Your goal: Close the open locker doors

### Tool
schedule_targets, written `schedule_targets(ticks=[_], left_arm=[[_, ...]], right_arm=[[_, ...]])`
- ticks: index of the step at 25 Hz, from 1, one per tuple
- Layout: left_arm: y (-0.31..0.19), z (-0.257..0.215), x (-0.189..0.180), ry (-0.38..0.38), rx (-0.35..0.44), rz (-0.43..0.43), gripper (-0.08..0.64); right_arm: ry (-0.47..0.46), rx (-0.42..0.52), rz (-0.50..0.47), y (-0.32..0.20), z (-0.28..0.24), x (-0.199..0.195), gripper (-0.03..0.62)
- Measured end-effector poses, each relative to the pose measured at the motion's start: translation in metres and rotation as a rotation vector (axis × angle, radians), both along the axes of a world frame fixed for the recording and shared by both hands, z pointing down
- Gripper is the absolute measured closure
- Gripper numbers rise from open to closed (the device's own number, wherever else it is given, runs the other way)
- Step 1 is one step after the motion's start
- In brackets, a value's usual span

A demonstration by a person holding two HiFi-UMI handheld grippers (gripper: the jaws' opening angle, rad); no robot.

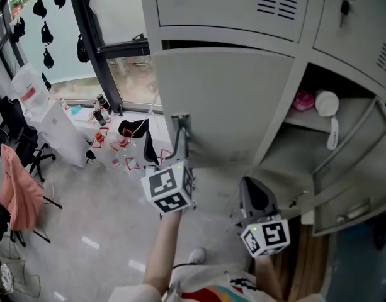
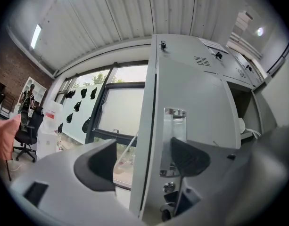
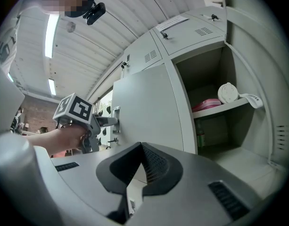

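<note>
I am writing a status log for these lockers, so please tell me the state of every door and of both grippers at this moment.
Middle locker door: open, swung out wide.
Right locker door: open, inner side showing.
Upper locker doors: closed.
Left gripper: open, jaws astride the middle door's edge at its handle.
Right gripper: shut, holding nothing.
</note>
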State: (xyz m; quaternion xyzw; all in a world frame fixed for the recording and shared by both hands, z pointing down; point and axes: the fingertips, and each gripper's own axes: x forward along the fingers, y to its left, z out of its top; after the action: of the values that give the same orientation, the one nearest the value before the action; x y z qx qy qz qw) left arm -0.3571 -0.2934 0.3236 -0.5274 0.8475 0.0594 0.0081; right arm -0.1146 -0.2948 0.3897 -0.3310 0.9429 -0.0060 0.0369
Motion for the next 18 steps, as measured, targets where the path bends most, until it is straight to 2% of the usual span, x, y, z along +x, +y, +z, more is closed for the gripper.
schedule_targets(ticks=[18], left_arm=[[-0.061,-0.004,-0.026,0.014,0.006,0.137,0.213]], right_arm=[[0.037,-0.011,0.161,-0.014,0.006,-0.013,0.588]])
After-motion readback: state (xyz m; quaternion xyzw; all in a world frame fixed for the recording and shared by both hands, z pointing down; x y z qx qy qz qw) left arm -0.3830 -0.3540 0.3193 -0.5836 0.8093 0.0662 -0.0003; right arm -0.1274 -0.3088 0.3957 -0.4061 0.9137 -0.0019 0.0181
